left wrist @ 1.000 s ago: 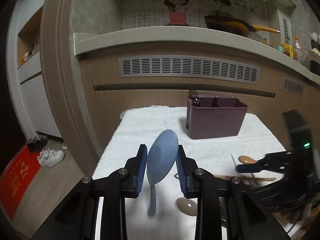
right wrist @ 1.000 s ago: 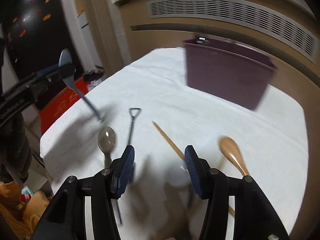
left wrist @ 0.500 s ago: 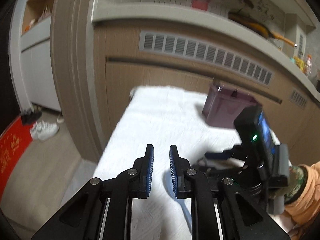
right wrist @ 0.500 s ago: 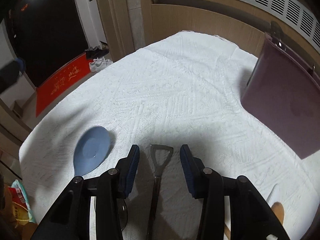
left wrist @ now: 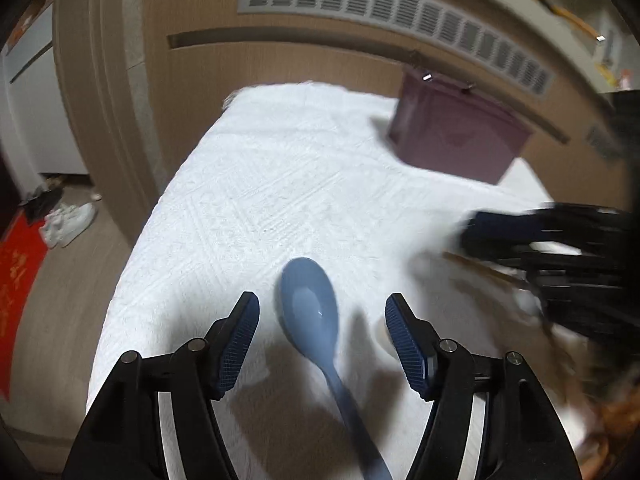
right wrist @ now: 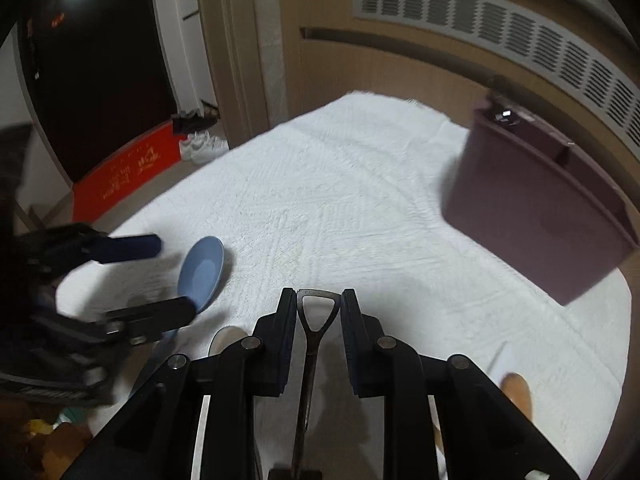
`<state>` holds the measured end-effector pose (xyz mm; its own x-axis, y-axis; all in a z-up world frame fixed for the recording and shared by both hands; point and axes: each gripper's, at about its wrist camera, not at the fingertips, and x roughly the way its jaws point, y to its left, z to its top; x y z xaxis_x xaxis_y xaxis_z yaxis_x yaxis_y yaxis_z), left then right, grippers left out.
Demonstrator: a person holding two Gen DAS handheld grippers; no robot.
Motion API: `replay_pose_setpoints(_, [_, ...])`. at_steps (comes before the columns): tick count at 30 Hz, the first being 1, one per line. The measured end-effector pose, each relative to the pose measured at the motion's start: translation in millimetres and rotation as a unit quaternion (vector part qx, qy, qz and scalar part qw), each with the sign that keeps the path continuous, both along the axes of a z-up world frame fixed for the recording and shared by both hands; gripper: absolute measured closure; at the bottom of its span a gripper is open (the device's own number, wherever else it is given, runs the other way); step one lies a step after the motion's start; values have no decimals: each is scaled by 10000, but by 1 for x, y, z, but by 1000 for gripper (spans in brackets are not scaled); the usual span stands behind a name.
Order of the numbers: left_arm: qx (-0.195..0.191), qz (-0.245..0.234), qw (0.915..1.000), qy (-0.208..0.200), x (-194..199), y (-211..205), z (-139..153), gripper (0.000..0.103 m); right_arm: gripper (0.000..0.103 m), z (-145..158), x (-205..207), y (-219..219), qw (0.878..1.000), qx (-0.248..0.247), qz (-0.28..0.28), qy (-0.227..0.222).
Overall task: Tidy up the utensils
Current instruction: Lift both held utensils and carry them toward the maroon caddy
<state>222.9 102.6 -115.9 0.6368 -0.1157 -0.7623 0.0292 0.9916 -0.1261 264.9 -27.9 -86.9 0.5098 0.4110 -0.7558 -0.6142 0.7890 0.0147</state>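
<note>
A blue spoon (left wrist: 312, 312) lies on the white cloth (left wrist: 280, 184) between the fingers of my left gripper (left wrist: 322, 332), which is open around it. The spoon also shows in the right wrist view (right wrist: 202, 274). My right gripper (right wrist: 318, 312) is shut on the looped handle of a dark metal utensil (right wrist: 314, 320). The purple utensil holder (left wrist: 456, 136) stands at the far right of the cloth; it shows in the right wrist view too (right wrist: 540, 212). The right gripper appears blurred in the left wrist view (left wrist: 560, 248).
A wooden spoon (right wrist: 516, 394) and a clear spoon (right wrist: 226, 340) lie near the front edge. Chopsticks (left wrist: 484, 270) lie by the right gripper. A wooden cabinet wall with a vent (left wrist: 400, 12) backs the table. The floor with shoes (left wrist: 68, 220) lies to the left.
The blue spoon, held upright in my left gripper a second ago, now lies on the cloth and that gripper has opened wide. My right gripper has closed on the metal utensil's handle.
</note>
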Motion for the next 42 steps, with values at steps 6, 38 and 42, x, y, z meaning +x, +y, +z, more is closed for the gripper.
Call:
replay_pose_setpoints(6, [443,376,9979,287,24,-7,-20,64,102,29,-18,-38,9985,488,-154,-191])
replay_pose_setpoints(38, [-3,209,9970,-751,-27,7,22,68,81,-44,10,-5,9969,-323,-710,55])
replay_pose_setpoints(42, [27,99,9955,-945,-38,-2,38,68,81,-9,-14,-28,9974,148,-664,-231])
